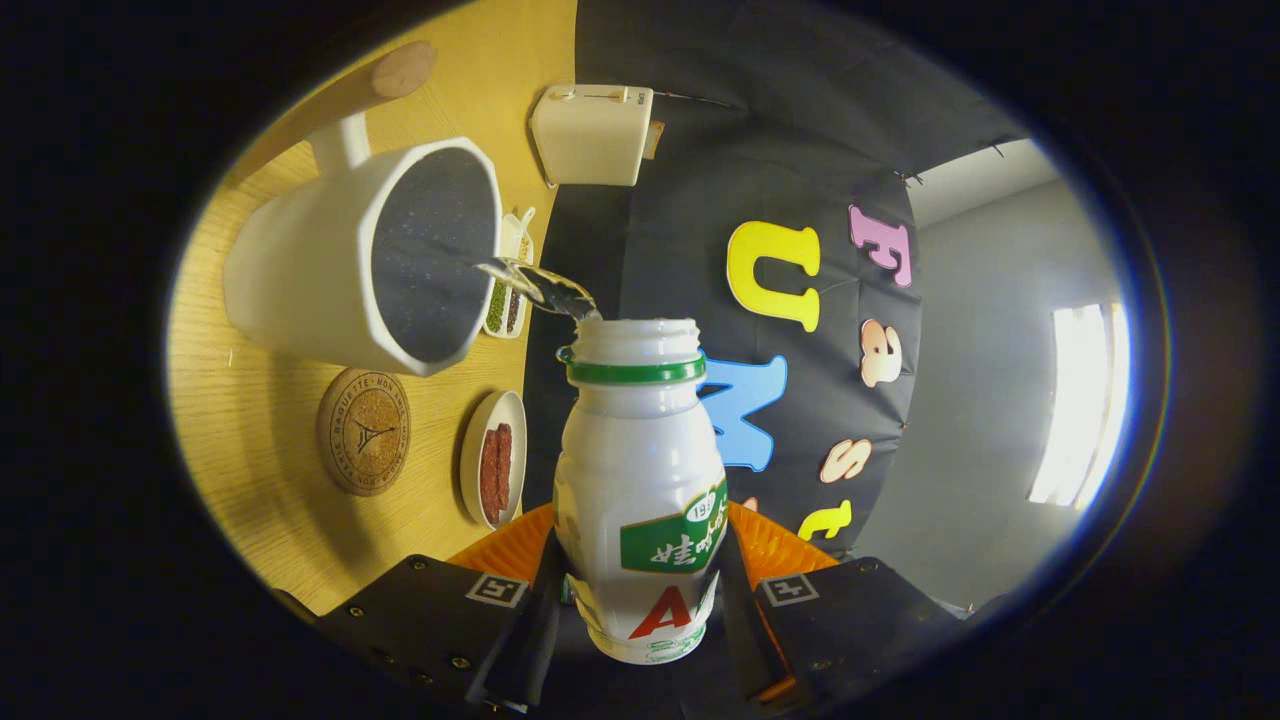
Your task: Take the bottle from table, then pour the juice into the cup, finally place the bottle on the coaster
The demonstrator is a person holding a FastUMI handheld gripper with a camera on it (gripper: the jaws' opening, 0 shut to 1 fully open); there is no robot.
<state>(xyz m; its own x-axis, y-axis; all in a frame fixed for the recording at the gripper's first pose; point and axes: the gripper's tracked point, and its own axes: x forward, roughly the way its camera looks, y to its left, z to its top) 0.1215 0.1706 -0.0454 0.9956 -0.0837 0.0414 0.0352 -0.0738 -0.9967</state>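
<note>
My gripper [640, 580] is shut on a small white bottle [640, 480] with a green neck ring and a green label; both orange fingers [500, 550] press on its sides. The bottle is tipped over sideways, its open mouth pointing toward a white cup [300, 270] with a dark speckled inside. A thin clear stream [535, 285] runs from the bottle's mouth into the cup's opening. A round cork coaster [363, 431] lies on the wooden table [250, 430] right beside the cup, bare, off to one side of the bottle.
A small white dish with red strips [493, 458] sits next to the coaster. A divided dish of green and dark beans [508, 290] lies behind the cup's rim. A cream box [592, 135] stands by the booth wall, and a wooden handle end [403, 68] shows beyond the cup.
</note>
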